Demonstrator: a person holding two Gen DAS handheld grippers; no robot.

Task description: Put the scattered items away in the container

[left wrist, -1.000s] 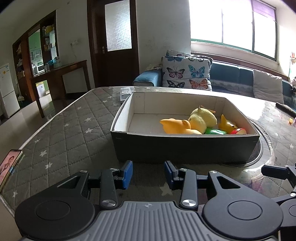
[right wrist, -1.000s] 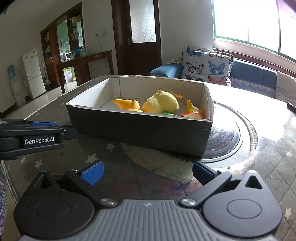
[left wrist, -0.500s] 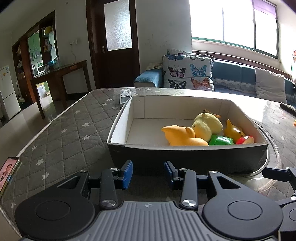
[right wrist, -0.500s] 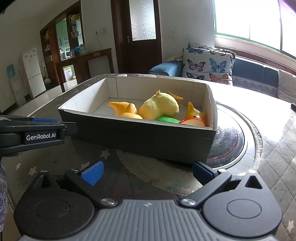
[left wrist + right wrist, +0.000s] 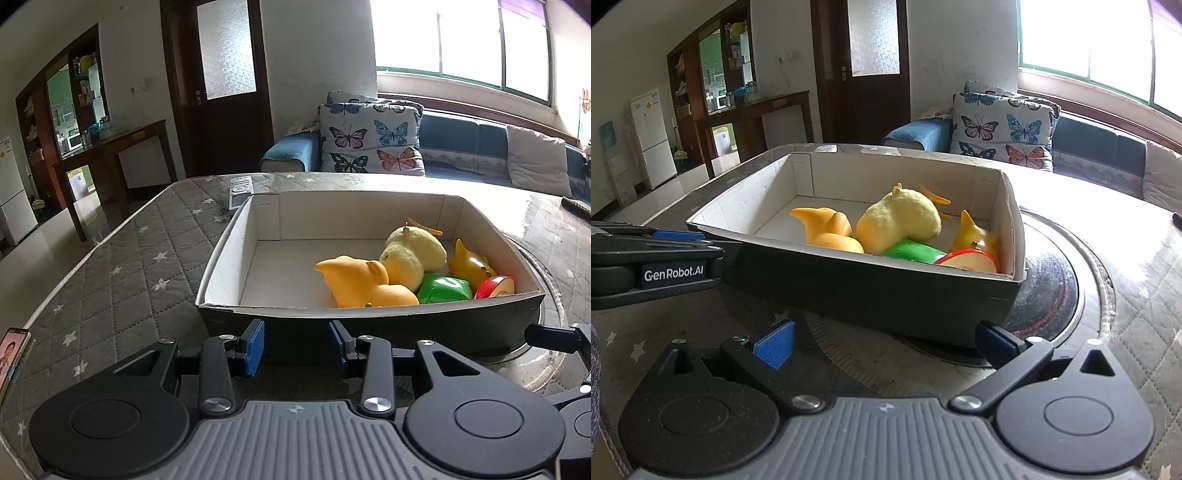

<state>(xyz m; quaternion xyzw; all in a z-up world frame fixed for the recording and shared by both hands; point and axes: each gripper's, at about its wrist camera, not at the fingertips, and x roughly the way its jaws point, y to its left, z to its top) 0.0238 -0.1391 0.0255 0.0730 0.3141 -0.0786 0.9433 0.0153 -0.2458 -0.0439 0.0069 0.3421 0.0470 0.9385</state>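
The left hand-held gripper [image 5: 295,345] hovers just short of the near wall of the box [image 5: 369,325] with its blue pads parted and nothing between them, while the right hand-held gripper [image 5: 884,339] — spread wider, also empty — faces the box's near right corner. Inside, toward the right end, lie an orange rubber toy [image 5: 360,282], a yellow plush chick [image 5: 413,254], a green piece [image 5: 445,290], a red-and-white slice [image 5: 495,287] and a small orange duck [image 5: 469,262]. Beyond the box a remote control [image 5: 239,190] rests on the quilted tabletop [image 5: 122,258] — a sofa [image 5: 480,144] stands behind.

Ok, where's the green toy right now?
The green toy lies inside the box, at its near right corner in the left wrist view, wedged between the orange rubber toy and the red-rimmed piece, just before the yellow plush.
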